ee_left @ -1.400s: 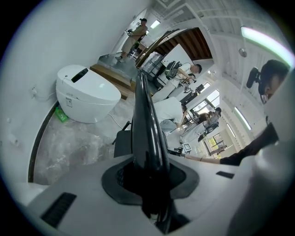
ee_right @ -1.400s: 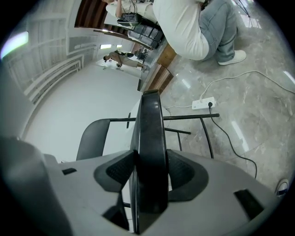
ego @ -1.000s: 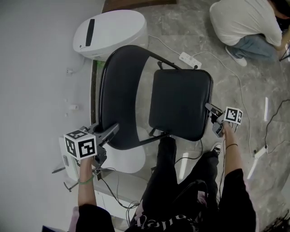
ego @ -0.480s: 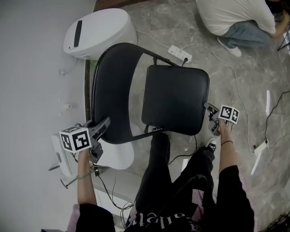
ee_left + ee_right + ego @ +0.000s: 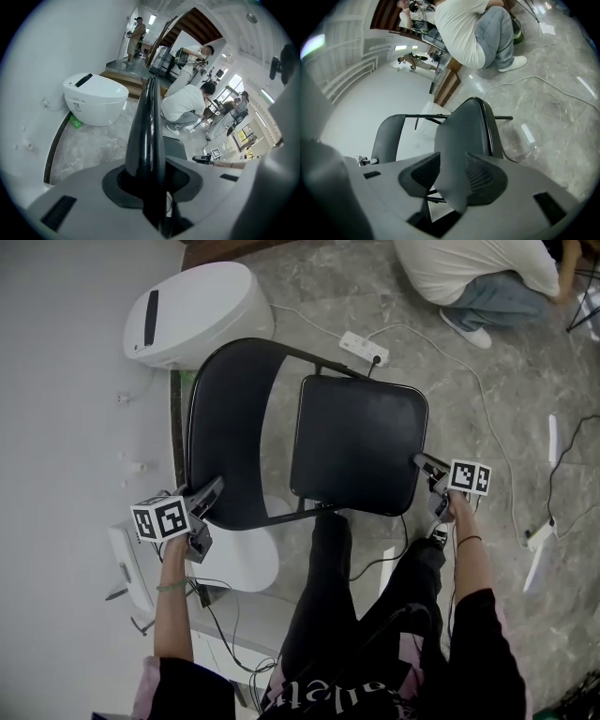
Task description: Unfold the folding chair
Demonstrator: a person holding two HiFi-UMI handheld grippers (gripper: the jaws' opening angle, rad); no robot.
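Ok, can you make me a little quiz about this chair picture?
1. True or false: the right tongs grip the seat's edge.
2. Which white thing stands by the wall, near the backrest? A) toilet B) bucket C) fridge
3. Fill in: a white ____ lies on the floor beyond the seat.
Key: 1 true; 2 A; 3 power strip.
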